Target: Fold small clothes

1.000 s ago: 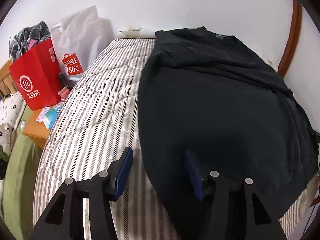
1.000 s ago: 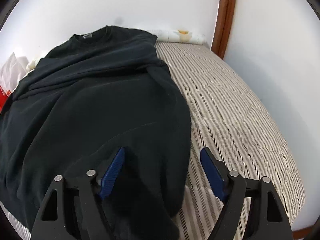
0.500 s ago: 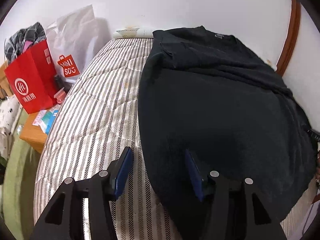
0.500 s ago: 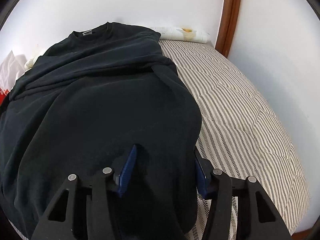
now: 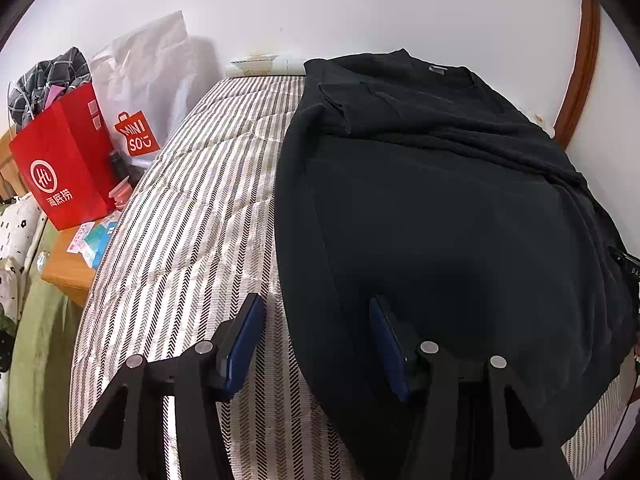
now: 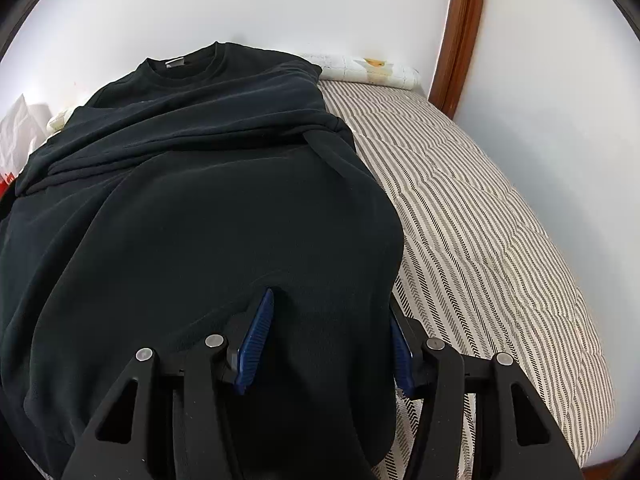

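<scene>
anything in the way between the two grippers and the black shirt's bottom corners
Nothing visible. The left gripper straddles the near left edge of the black shirt, and the right gripper, whose jaws have just been closing, has the near right corner between its pads. Only the striped mattress lies around them.

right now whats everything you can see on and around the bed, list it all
black t-shirt: one, black, spread on the bed with the collar toward the far wall and both sleeves folded in
striped mattress: one, cream with dark stripes, under the shirt
red paper bag: one, red with white logo, on the wooden side table left of the bed
white shopping bag: one, white with a red logo, behind the red bag against the wall
checked cloth: one, grey and black, sticking out of the red bag
wooden side table: one, light brown, left of the bed
wooden door frame: one, brown, far right corner
left gripper: black with blue pads, astride the shirt's left edge
right gripper: same, at the right edge, jaws just closing, cloth between
</scene>
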`<state>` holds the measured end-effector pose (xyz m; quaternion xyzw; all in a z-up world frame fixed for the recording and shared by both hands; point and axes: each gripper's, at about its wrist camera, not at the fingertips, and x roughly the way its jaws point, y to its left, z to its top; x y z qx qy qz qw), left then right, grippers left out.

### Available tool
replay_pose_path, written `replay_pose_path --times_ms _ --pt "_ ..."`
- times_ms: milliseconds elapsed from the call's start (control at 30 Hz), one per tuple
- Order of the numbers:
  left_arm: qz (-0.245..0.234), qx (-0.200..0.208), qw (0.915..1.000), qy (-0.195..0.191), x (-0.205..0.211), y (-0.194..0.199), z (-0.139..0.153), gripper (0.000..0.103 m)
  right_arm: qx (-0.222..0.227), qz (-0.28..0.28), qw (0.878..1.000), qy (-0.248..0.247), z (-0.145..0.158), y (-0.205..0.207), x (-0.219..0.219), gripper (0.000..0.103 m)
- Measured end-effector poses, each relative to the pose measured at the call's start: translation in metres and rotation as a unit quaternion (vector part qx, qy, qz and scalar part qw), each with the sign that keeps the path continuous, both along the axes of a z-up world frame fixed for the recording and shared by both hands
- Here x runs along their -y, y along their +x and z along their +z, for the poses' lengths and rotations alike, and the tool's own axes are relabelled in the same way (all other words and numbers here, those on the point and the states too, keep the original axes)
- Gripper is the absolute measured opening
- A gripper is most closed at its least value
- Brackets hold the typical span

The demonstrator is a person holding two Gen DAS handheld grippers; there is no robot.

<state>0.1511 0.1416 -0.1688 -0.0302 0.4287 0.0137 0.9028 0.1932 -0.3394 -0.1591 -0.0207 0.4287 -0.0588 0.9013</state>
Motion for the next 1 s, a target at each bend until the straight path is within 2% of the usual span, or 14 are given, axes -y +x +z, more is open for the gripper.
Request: replay_pose_path --times_ms 1000 --pt "-0.001 0.0 1.0 -0.001 0.0024 0.0002 0.0001 0.055 0.0 -0.001 1.0 0.017 -0.0009 0.0023 0.0063 0.053"
